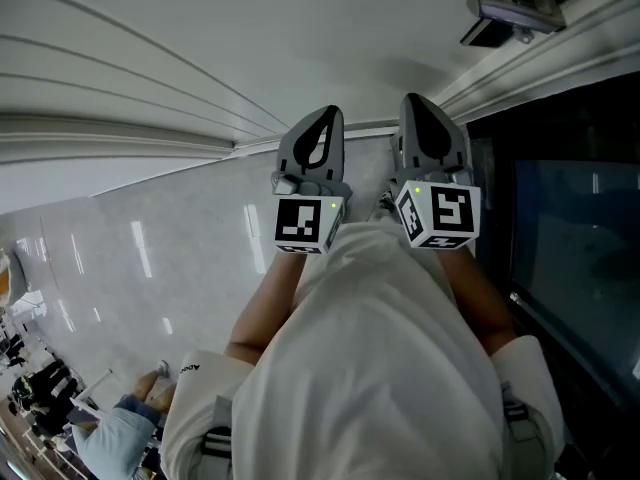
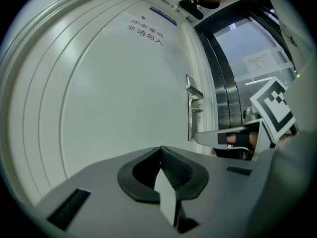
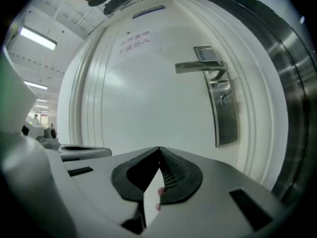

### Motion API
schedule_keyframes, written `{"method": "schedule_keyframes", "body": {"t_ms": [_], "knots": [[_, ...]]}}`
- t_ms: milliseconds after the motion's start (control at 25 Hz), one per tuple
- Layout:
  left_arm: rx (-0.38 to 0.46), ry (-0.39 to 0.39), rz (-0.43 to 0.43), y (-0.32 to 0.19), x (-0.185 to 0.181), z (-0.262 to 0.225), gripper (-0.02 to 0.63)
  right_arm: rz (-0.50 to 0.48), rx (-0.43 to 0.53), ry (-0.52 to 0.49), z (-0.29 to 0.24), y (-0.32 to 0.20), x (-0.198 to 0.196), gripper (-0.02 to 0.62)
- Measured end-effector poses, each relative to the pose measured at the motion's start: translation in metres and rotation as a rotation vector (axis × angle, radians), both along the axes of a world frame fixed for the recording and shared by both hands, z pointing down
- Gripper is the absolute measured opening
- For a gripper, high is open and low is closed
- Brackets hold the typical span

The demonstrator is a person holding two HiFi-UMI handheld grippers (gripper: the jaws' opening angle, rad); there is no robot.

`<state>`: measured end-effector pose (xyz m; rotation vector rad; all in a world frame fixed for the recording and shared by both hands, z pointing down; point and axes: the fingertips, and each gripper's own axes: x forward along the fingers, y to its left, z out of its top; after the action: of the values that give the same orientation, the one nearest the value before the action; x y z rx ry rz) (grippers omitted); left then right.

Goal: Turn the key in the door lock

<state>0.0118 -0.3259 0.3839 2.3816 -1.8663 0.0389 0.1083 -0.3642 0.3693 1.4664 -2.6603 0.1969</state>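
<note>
Ahead on the white door (image 3: 138,98), the lock (image 3: 225,99) sits under the handle (image 3: 198,67); a key there is too small to make out. My right gripper (image 3: 159,150) & left gripper (image 2: 161,150) are both pinched together, empty. Key's prob. thin, stiff, slick: I'd pinch its flat head squarely.

The lock (image 3: 224,99) cannot be made out in the head view, where the left tongs (image 1: 322,118) and right tongs (image 1: 422,103) cover part of the door (image 1: 200,218). In both gripper views it is too small to show any key. The red print (image 3: 134,40) is unreadable.
</note>
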Motion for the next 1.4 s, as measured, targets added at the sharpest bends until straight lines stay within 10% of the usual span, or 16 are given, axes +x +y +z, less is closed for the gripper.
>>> {"method": "schedule_keyframes", "body": {"t_ms": [440, 1400], "knots": [[0.046, -0.027, -0.008, 0.032, -0.041, 0.004, 0.009, -0.123, 0.01, 0.025, 0.014, 0.044, -0.053, 0.005], [-0.021, 0.011, -0.03, 0.046, -0.062, 0.033, 0.009, -0.057, -0.086, 0.037, 0.054, 0.064, -0.056, 0.003]]}}
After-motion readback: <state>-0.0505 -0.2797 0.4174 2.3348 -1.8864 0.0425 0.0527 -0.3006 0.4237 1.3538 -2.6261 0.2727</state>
